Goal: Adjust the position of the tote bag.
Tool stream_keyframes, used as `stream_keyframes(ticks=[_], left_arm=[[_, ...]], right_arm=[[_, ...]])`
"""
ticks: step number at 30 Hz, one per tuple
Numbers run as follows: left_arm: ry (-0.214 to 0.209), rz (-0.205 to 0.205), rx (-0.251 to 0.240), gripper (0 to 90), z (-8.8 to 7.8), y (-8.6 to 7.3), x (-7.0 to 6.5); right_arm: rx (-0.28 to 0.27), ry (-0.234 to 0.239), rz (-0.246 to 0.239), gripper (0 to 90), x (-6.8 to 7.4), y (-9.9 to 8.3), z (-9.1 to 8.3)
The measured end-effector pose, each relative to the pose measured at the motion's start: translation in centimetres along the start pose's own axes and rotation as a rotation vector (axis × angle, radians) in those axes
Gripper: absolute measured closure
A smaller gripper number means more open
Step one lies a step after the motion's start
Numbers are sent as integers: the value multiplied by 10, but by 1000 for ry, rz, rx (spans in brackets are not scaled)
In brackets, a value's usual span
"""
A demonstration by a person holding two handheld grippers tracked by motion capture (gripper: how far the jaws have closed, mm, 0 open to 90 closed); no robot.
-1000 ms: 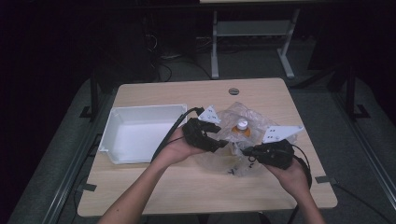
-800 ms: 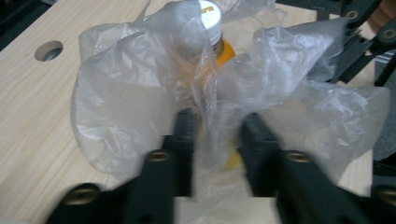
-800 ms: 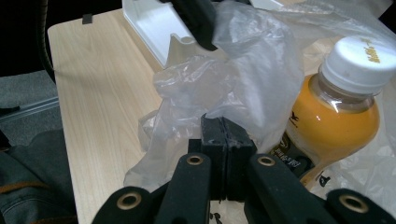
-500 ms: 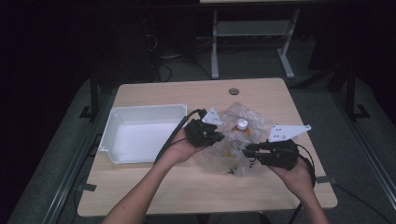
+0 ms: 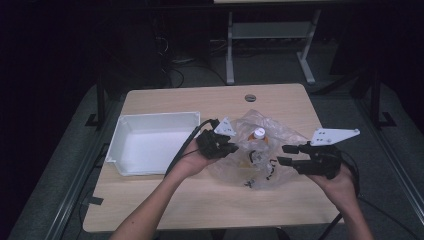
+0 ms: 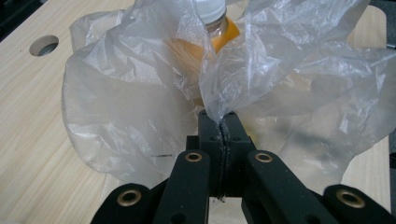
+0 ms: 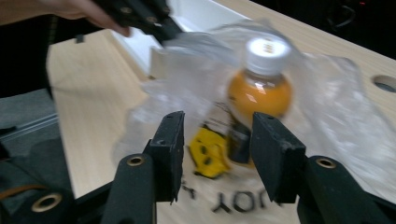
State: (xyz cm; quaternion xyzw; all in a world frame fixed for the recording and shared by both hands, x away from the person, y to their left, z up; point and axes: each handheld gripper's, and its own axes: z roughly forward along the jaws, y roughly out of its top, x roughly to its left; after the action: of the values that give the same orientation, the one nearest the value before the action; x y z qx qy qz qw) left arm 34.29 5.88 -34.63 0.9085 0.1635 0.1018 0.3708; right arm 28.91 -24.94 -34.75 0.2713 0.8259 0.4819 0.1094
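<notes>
in the high view the room around the table (image 5: 150, 200) is too dark to make out, and the bottle (image 5: 258, 137) is mostly hidden by the crumpled clear plastic bag (image 5: 272, 140) around it, near the table's middle; only its white cap and a bit of orange show. one bag, one bottle, one white tray (image 5: 150, 145) well to the left, one round hole (image 5: 250, 97) in the tabletop. the left gripper (image 5: 227, 148) touches the bag's left edge; the right gripper (image 5: 283, 154) sits at its right edge, jaws apart

in the left gripper view the jaws are pressed together, pinching a fold of the bag (image 6: 224, 114). the bottle (image 6: 219, 28) is cut off at the top, its orange body blurred by plastic

in the right gripper view the picture is blurred. the jaws stand spread, holding nothing, with the bottle (image 7: 259, 88) upright beyond them inside the bag (image 7: 327, 116). black lettering on the bag is cut off and unreadable. the left gripper (image 7: 163, 28) grips the bag's far edge
</notes>
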Motion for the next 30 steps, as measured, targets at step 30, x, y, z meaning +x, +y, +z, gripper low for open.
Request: stream_keyframes(ticks=[30], left_arm=[[21,5,18,894,1,-7,10]], right_arm=[[297,-79,-39,684,-80,-4,41]])
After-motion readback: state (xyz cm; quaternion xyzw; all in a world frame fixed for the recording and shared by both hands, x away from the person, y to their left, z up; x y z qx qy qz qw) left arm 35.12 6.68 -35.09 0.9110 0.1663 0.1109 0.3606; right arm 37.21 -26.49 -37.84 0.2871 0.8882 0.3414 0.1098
